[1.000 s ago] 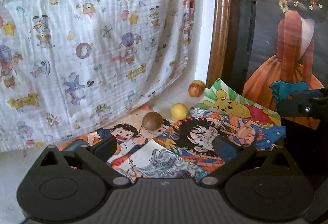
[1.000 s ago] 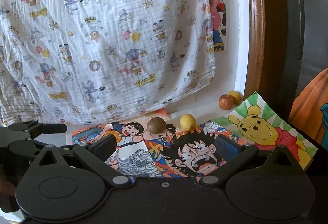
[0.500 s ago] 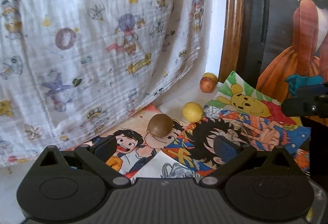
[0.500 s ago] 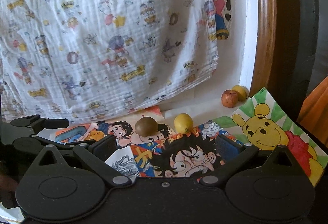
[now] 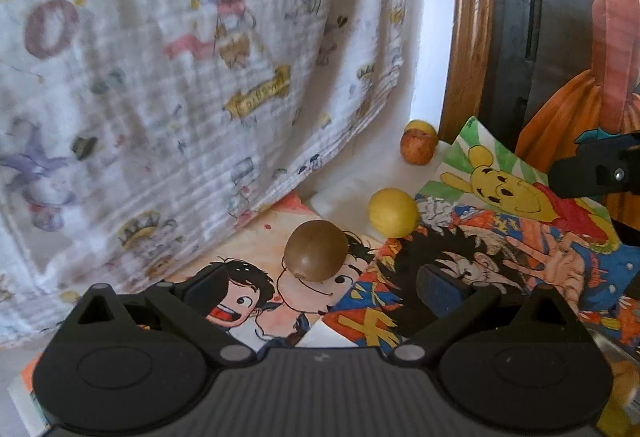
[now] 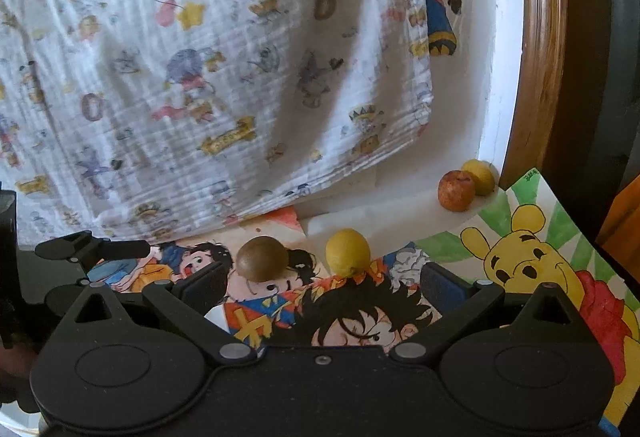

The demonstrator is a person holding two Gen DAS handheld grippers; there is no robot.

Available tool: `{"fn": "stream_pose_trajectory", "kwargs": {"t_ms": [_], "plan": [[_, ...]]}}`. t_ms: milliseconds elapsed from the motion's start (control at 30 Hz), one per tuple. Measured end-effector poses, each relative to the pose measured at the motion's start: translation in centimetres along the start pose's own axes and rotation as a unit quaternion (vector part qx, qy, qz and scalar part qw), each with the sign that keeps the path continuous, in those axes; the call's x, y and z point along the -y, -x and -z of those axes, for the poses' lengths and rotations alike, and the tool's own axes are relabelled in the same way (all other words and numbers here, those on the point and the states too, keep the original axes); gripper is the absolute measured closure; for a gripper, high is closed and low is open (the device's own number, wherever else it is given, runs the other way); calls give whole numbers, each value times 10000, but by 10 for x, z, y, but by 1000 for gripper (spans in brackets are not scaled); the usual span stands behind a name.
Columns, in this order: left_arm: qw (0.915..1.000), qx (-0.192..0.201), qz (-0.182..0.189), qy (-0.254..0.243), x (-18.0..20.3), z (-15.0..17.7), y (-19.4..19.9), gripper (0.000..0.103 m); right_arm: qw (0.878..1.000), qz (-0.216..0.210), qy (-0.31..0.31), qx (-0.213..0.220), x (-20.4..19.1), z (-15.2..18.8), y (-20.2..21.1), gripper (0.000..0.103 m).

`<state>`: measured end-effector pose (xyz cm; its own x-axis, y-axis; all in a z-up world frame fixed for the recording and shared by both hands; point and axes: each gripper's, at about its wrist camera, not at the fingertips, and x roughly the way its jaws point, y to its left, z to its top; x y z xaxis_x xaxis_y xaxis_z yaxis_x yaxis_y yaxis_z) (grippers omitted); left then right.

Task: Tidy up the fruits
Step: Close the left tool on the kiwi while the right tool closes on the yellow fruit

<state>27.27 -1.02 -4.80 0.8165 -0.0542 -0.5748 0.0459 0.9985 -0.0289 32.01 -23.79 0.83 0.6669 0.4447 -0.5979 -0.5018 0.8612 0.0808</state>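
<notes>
The left gripper (image 5: 320, 289) has its fingers spread wide with nothing between them, and the brown fruit (image 5: 315, 251) lies on the cartoon drawings (image 5: 248, 265) just ahead of the gap, centred between the tips. Ahead and to its right sits the yellow fruit (image 5: 393, 212), and farther off to the right the red fruit (image 5: 418, 147) touches a second yellow one at the wooden frame (image 5: 468, 29). The right gripper (image 6: 322, 283) is likewise spread and empty; from it the brown fruit (image 6: 262, 259) lies just ahead toward its left finger, the yellow fruit (image 6: 348, 252) slightly right of centre. Only this view shows the left gripper's black finger at far left; only the left view shows the painted figure in the orange dress (image 5: 576, 109).
</notes>
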Motion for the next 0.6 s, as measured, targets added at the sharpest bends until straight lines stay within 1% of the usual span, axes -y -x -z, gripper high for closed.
{"fn": "stream_pose_trajectory", "kwargs": {"t_ms": [133,367,467,600], "plan": [[10000,-61,-10,-75,-3,-3,-26,1,9998,-6,-90,-153,10,-4,-27,0],[9998,-143,-15,-142,-7,-5,-69,1,9992,-46,-75,-396,20,-8,-76,0],[9996,-173,-27,-238,-5,-5,-85,3,9988,-102,-41,-484,22,-9,-96,0],[9993,-187,25,-324,-3,-5,-98,10,9983,-104,-21,-570,25,-9,-115,0]]}}
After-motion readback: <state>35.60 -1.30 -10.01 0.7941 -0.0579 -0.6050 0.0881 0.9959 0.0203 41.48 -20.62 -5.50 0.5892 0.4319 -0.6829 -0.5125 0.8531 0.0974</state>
